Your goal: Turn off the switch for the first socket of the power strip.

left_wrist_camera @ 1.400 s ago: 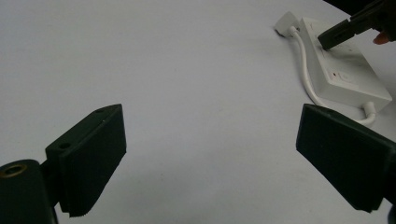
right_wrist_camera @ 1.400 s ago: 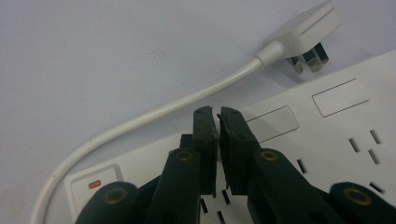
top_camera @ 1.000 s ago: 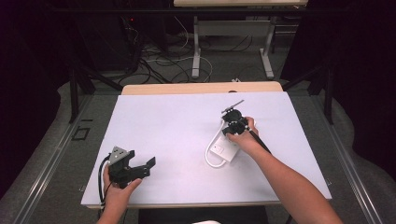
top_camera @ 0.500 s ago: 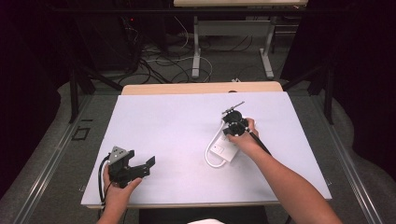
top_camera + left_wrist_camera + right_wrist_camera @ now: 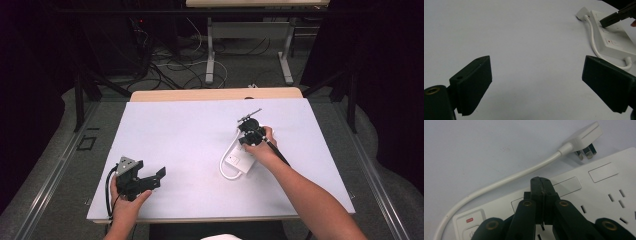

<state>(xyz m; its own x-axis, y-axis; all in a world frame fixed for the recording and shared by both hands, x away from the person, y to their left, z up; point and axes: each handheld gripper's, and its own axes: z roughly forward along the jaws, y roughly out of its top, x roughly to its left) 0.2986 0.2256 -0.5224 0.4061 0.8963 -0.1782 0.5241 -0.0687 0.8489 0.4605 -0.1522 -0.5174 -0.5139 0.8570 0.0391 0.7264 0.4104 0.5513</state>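
Note:
A white power strip (image 5: 239, 162) lies right of the table's middle, its white cable (image 5: 223, 170) looping round to a plug (image 5: 584, 137) lying beside it. My right gripper (image 5: 246, 142) is shut with nothing between its jaws. Its tips (image 5: 541, 181) rest over the strip's top face (image 5: 579, 195) between the sockets, near the switch with a red light (image 5: 470, 225). My left gripper (image 5: 157, 179) sits near the front left of the table, open and empty (image 5: 536, 80), facing the strip (image 5: 616, 42) from a distance.
The white table top (image 5: 190, 130) stretches wide between the two grippers. A wooden strip (image 5: 215, 94) runs along the far edge. Beyond it are table legs and loose cables (image 5: 165, 65) on the floor.

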